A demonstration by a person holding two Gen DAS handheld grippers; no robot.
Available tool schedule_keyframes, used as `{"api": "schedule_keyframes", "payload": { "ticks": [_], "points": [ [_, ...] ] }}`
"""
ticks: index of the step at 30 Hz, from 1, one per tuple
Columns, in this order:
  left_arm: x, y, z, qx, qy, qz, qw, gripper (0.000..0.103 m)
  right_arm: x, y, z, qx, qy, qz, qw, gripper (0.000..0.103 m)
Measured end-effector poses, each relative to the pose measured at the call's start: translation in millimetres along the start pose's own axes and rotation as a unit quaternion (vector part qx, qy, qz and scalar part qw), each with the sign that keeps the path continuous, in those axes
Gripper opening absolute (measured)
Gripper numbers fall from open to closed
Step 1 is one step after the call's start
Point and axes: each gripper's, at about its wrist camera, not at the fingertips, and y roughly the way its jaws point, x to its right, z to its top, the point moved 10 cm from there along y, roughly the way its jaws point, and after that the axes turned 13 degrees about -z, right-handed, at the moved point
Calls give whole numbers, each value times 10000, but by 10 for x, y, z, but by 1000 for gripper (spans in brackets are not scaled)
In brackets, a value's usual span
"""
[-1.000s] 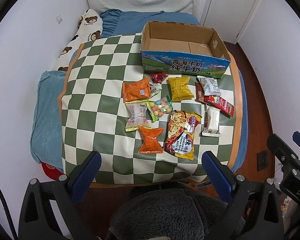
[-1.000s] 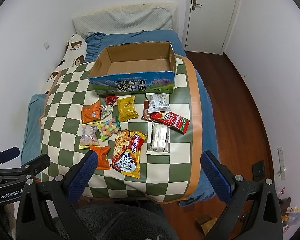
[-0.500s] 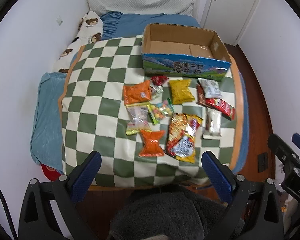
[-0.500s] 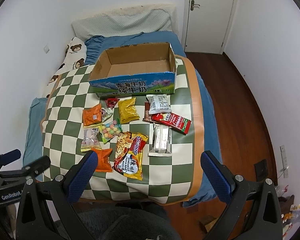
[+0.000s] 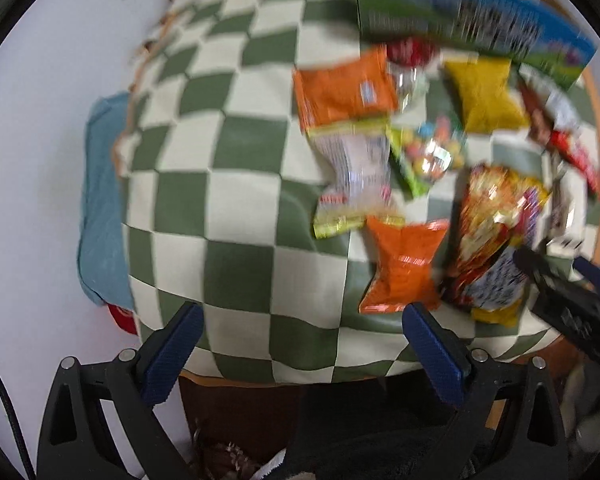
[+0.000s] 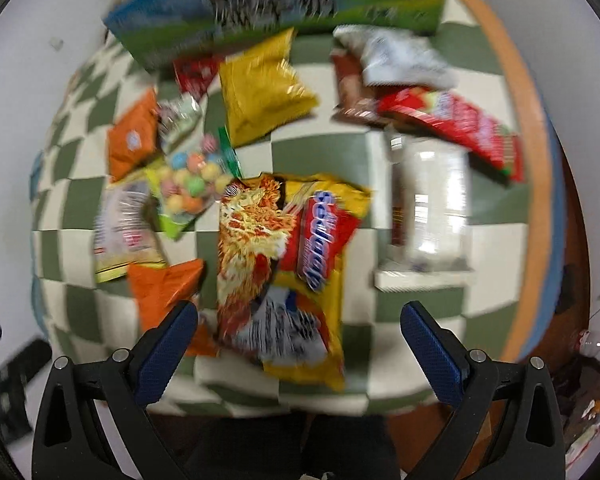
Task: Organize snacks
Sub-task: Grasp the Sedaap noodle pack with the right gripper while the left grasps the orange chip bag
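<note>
A green-and-white checked cloth (image 6: 324, 152) is lying ahead of both hand-held grippers, the blue-and-green printed cardboard box (image 6: 284, 4) sitting at its far edge. The big yellow-and-red noodle packet (image 6: 288, 264) is lying just ahead of the right hand-held gripper (image 6: 298, 336), which is gaping wide and empty. The left hand-held gripper (image 5: 300, 344) is gaping empty too, the orange crinkled pouch (image 5: 402, 266) just ahead to its right. I'd say they're approaching for a first pick; next comes closing on one packet. Blur is smearing the labels, and the box's inside is cut off.

White walls (image 5: 40, 160) — checkered bedcover (image 5: 240, 200), wooden floor (image 6: 580, 240)
</note>
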Motion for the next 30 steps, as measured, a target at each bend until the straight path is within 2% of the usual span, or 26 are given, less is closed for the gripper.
{"api": "schedule_keyframes", "payload": {
  "ticks": [3, 5, 11, 14, 16, 19, 26, 30],
  "points": [
    [37, 282, -29, -221, -21, -117, 9997, 99, -201, 344, 2, -115, -114, -96, 9998, 98],
    [84, 432, -13, -299, -9, -230, 9993, 99, -291, 521, -47, -250, -313, -193, 9990, 83],
    [333, 780, 2, -597, -20, -775, 9952, 98, -155, 635, -325, -475, -260, 12, 9985, 75],
    [437, 968, 23, -708, -61, -977, 9927, 91, -57, 667, -469, -519, -268, -53, 9983, 75],
    [487, 1090, 61, -728, -135, -1138, 9907, 72, -34, 710, -516, -493, -251, -41, 9985, 75],
    [451, 1229, 150, -593, -294, -1391, 9881, 60, -29, 743, -521, -544, -196, 6, 9983, 78],
    [223, 1247, 177, -303, -85, -1087, 9936, 58, -140, 952, -306, -469, -26, -52, 9989, 94],
    [110, 1392, 159, -437, -231, -1320, 9900, 61, -232, 1096, -220, -439, -43, -296, 9986, 97]
  ]
}}
